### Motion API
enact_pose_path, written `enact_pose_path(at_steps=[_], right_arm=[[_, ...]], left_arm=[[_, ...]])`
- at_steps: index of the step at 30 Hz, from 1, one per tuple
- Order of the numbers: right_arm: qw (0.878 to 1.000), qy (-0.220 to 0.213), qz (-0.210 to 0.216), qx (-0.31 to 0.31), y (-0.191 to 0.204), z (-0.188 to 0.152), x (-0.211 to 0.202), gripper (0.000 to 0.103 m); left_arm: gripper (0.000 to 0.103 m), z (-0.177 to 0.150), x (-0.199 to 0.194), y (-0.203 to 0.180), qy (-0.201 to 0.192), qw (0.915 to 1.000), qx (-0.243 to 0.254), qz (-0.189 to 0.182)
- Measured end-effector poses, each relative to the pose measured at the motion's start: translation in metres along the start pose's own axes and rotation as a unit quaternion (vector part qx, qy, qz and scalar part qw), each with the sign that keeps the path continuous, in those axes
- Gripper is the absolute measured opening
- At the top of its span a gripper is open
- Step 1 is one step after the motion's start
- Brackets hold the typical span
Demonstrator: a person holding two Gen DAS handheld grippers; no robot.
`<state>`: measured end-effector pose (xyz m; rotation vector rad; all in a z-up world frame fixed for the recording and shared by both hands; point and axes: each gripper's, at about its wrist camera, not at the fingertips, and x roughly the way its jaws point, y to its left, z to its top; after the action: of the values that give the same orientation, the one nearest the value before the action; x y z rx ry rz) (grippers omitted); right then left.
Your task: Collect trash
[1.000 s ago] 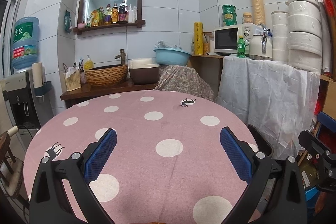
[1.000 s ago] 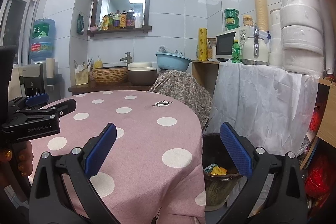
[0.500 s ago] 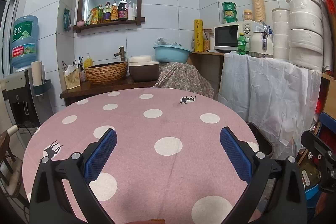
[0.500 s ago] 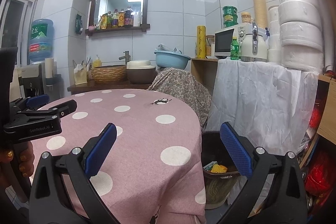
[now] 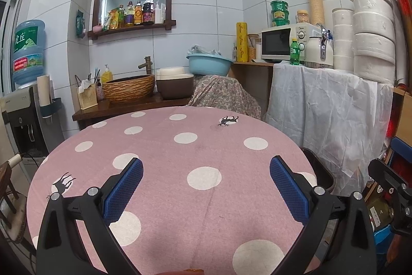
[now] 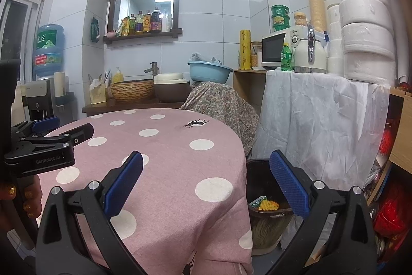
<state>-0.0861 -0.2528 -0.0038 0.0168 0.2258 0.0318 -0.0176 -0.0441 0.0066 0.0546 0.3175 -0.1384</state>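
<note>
1. Since the earlier frames, you are lifting and drawing both tongs back a little: in the left wrist view the pink polka-dot tablecloth [image 5: 206,159] is dropping lower between the blue pads, and more of the tiled wall is showing above.

2. In the left wrist view, your left gripper [image 5: 206,187] is hovering released, jaws spread wide, gripping nothing. Ahead of the tongs the cloth is lying bare, with only printed dots and deer on it. Just beyond the right pad, the rim of the trash bin [image 5: 318,166] is peeking past the table edge. You are probably holding the tongs open and level to scan for anything left.

3. In the right wrist view, your right gripper [image 6: 206,184] is likewise hanging released and empty, straddling the table edge. The trash bin [image 6: 260,172] is sitting between the pads, closer to the right one and below it, tucked against the table so scraps drop straight in. Yellow and green trash [image 6: 264,203] is already lying inside. To the left of the tongs, your other gripper is showing, gripped by a hand [image 6: 24,195].

4. Judging by the bare table, you are nearing the end of collecting.
</note>
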Motion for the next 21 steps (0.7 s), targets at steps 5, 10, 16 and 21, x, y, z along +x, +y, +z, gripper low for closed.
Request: enact_pose_path(at_steps=[5,10,16,21], right_arm=[[1.000,0.002,0.000,0.002,-0.0011,-0.0015,0.0004,0.097],[1.000,0.002,0.000,0.002,-0.0011,-0.0014,0.0003,0.097],[1.000,0.002,-0.001,0.002,-0.0008,-0.0013,0.0001,0.097],[1.000,0.003,-0.001,0.001,-0.0011,-0.0017,0.0007,0.097]], left_arm=[[0.098,-0.0012,0.0011,-0.0022,0.000,1.0000,0.003,-0.002],[0.098,-0.0015,0.0013,-0.0014,0.001,1.0000,-0.002,-0.002],[0.098,-0.0024,0.0012,0.0002,0.002,1.0000,-0.004,-0.003],[0.098,-0.0027,0.0015,0.0002,0.002,1.0000,-0.003,-0.004]])
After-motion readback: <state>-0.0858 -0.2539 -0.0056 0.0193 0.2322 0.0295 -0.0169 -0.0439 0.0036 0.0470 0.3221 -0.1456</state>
